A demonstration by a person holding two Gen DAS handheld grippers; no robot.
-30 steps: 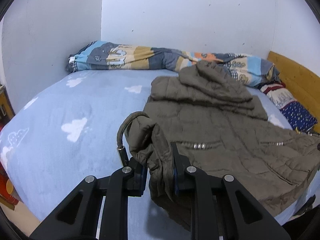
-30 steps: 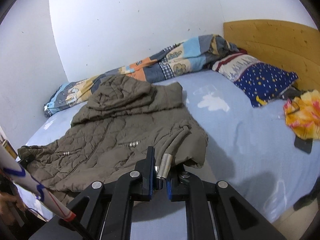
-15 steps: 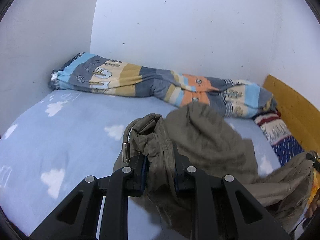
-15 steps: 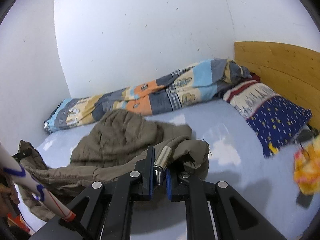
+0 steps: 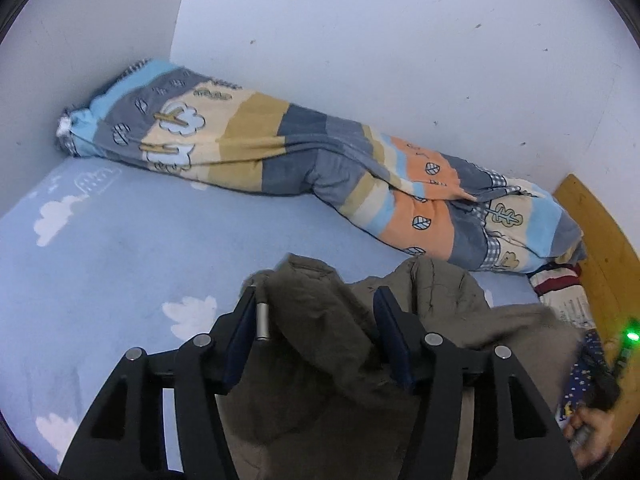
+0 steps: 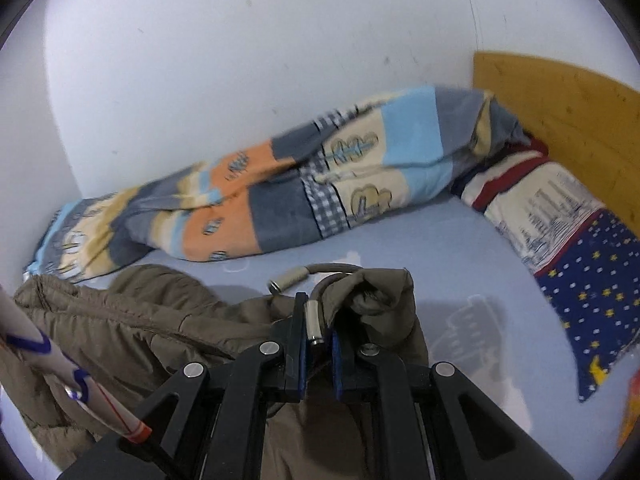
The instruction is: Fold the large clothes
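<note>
the left gripper [image 5: 316, 332] has its jaws spread wide, a bunch of the olive quilted jacket [image 5: 320, 344] lying loose between them. the right gripper [image 6: 318, 334] clamps the jacket's hem and a metal cord tip [image 6: 313, 322]. the jacket drapes over the blue cloud-print bed [image 5: 120, 240], near the striped duvet [image 5: 320, 160].

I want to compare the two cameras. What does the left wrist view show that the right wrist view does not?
Only the left wrist view shows the left gripper, its jaws spread wide with the olive-brown quilted jacket bunched between them, and a green indicator light.

Only the right wrist view shows the right gripper shut on the jacket's silver cord tip and the navy star-patterned pillow in full.

Both show the jacket, the striped patchwork duvet, the light blue cloud-print sheet and the wooden headboard.
</note>
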